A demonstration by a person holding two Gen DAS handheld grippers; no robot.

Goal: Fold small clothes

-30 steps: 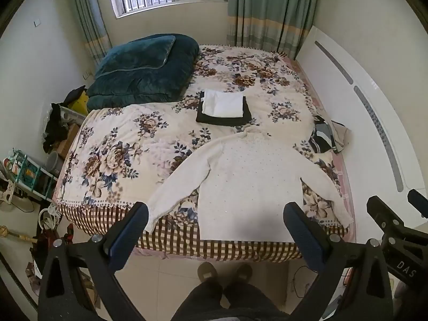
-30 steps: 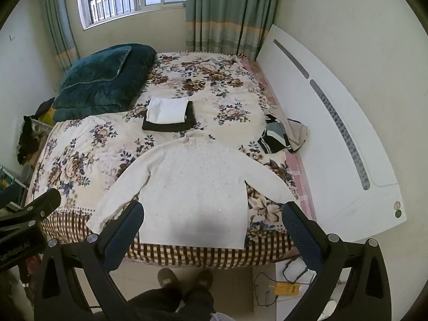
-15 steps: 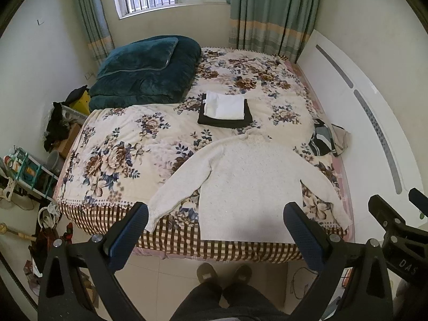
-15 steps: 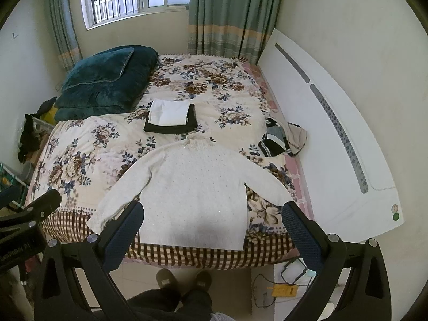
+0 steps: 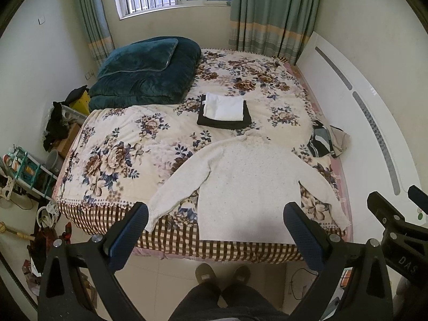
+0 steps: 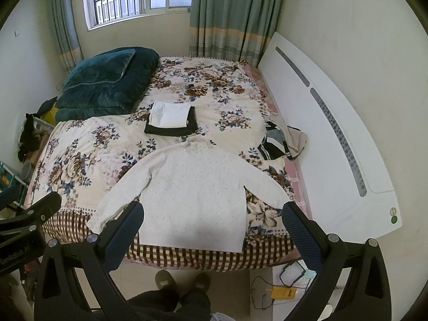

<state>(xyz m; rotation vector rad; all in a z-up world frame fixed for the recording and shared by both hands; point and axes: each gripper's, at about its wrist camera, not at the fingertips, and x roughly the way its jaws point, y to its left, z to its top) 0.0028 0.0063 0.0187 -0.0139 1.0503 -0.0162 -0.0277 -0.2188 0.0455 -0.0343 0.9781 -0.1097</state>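
Observation:
A white knit sweater [image 5: 248, 187] lies flat, sleeves spread, at the near edge of the floral bed [image 5: 128, 139]; it also shows in the right wrist view [image 6: 195, 190]. My left gripper [image 5: 216, 214] is open and empty, held high above the floor in front of the bed. My right gripper [image 6: 214, 214] is open and empty, also held back from the bed. A folded white garment on a folded black one [image 5: 224, 113] sits mid-bed, and shows in the right wrist view too [image 6: 171, 120].
A crumpled striped and beige clothes pile [image 5: 326, 140] lies at the bed's right edge by the white headboard [image 5: 361, 123]. A teal quilt [image 5: 144, 77] fills the far left. My feet [image 5: 222, 272] stand at the bed's foot. Clutter [image 5: 26, 176] lines the left floor.
Both grippers have pulled slightly back and up from the bed, so the bed looks a little farther away. The sweater and piles have not moved.

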